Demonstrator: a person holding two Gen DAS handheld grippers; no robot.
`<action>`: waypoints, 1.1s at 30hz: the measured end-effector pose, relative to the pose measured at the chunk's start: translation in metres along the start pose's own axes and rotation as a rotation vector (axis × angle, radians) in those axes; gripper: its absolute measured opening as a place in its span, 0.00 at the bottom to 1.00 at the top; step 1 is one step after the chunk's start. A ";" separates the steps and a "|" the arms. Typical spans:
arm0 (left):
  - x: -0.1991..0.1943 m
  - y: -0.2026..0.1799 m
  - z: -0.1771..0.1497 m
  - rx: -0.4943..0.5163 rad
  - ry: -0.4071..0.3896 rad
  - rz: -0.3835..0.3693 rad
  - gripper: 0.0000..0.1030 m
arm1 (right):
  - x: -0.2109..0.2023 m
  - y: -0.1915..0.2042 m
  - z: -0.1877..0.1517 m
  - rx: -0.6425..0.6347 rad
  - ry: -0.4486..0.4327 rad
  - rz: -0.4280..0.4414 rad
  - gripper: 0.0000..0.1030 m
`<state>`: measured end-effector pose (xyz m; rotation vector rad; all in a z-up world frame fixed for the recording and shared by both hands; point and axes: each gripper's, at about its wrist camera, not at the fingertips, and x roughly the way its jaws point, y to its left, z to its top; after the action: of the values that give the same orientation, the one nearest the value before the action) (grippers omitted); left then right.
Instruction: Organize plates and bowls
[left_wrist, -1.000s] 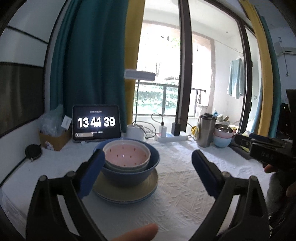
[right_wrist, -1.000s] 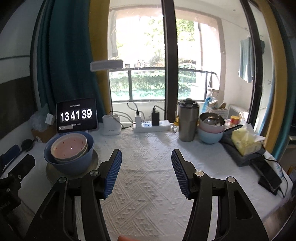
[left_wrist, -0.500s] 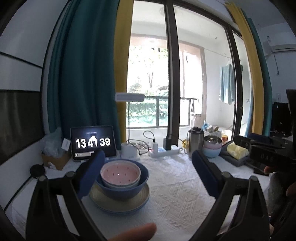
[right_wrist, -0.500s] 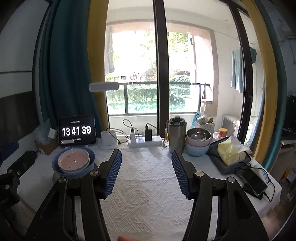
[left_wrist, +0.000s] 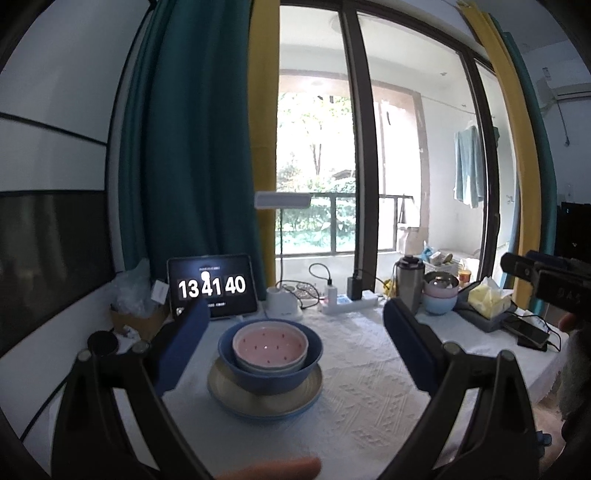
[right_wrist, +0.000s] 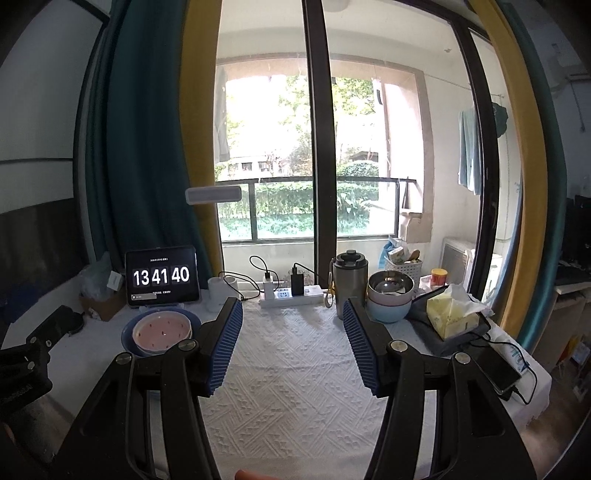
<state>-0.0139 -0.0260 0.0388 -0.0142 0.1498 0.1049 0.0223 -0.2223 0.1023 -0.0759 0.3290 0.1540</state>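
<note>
Hovering above a table draped in white textured cloth, the left gripper and the right gripper both stand released, blue pads spread apart with nothing between them. The stack sits on the table's left part: a pink speckled bowl nests inside a blue bowl, which rests on a cream plate with a blue edge. In the left wrist view the stack lies beyond the left gripper's fingertips, nearer its left pad. Behind the stack a tablet reads 13 41 40. Farther right along the window side stand a power strip, a steel flask and a separate pile of bowls, with a tissue pack just beside them.
</note>
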 end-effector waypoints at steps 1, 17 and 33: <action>0.000 0.002 0.000 -0.006 0.000 0.004 0.93 | 0.000 0.001 0.000 -0.001 0.001 0.001 0.58; 0.002 0.011 -0.005 -0.027 0.010 0.008 0.93 | 0.013 0.009 -0.002 -0.007 0.034 0.020 0.58; 0.003 0.010 -0.009 -0.031 0.014 0.002 0.93 | 0.014 0.009 -0.004 -0.006 0.040 0.020 0.58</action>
<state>-0.0133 -0.0159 0.0292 -0.0453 0.1625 0.1087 0.0327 -0.2120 0.0933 -0.0815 0.3694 0.1735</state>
